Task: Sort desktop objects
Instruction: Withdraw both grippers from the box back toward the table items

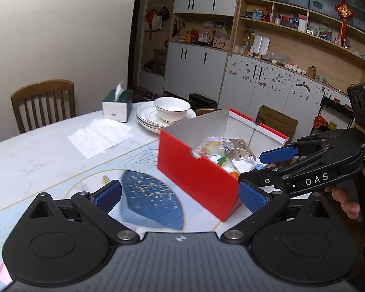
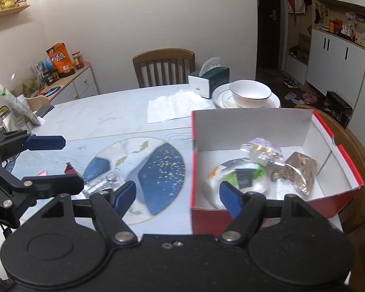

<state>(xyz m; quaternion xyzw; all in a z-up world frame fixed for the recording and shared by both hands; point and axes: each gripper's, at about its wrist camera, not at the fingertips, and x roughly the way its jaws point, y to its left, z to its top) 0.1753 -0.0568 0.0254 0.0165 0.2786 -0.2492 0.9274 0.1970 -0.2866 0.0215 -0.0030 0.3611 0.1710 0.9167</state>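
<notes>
The left black two-finger gripper with blue pads (image 1: 180, 196) is spread wide and holds nothing, hovering over the marble table (image 1: 36, 155). The right black gripper (image 2: 177, 194) is likewise released and empty, its right pad over the near wall of the red cardboard box (image 2: 267, 215). Crinkled snack packets (image 2: 260, 168) lie inside the box, just ahead.

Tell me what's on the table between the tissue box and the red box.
A stack of white plates with a bowl on top lies between the tissue box and the red box, clearest from the right wrist.
</notes>
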